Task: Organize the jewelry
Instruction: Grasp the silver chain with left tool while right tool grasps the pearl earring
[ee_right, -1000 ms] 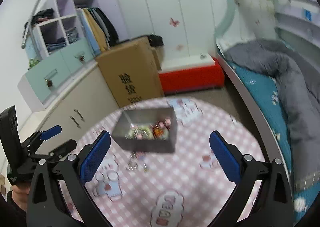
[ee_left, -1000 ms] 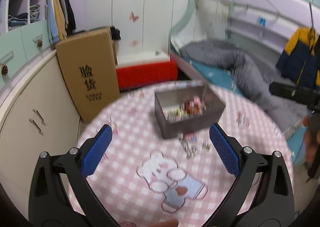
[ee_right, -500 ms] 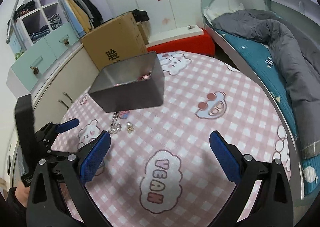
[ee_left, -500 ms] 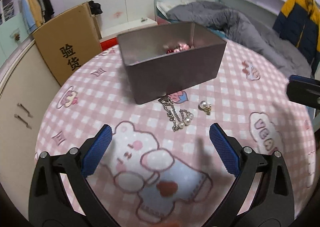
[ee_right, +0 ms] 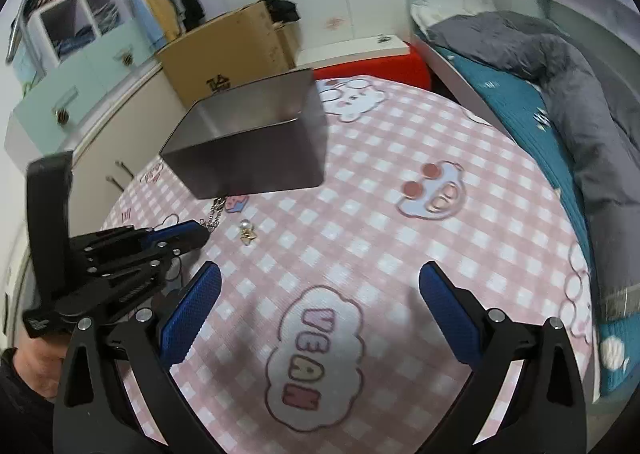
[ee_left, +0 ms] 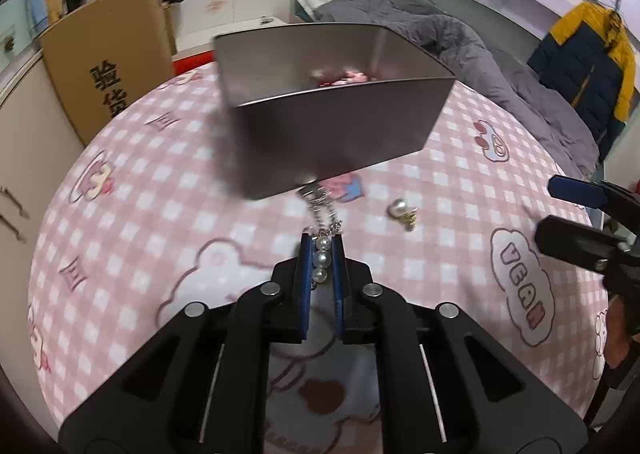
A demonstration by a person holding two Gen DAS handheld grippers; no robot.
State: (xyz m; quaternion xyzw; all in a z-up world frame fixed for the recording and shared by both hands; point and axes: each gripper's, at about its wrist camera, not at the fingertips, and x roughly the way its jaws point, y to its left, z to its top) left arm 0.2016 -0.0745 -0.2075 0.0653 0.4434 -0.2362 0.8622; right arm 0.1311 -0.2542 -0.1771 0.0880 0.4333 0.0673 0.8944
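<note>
Left wrist view: the left gripper (ee_left: 321,254) is pinched narrow on a pearl chain (ee_left: 321,259), three pearls showing in a row between its blue pads (ee_left: 306,270). The chain's metal links run forward from the fingertips toward the near bottom edge of a grey metal box (ee_left: 336,134) on the pink checked tablecloth (ee_left: 168,214). Whether the links touch the box cannot be told. Just right of the chain, apart from it, a pearl earring (ee_left: 402,210) with a gold part lies on the cloth. Inside the box, blurred pink and red pieces show near the far wall. At the right edge, the right gripper (ee_left: 588,214) enters the frame.

In the right wrist view, the right gripper (ee_right: 320,294) hangs over the cloth with its blue pads (ee_right: 188,314) spread wide and nothing between them. Farther left, the left gripper (ee_right: 176,238) reaches to the chain before the box (ee_right: 256,150). Beyond the table stand a cardboard carton (ee_right: 228,50) and a bed with a grey quilt (ee_right: 560,66).
</note>
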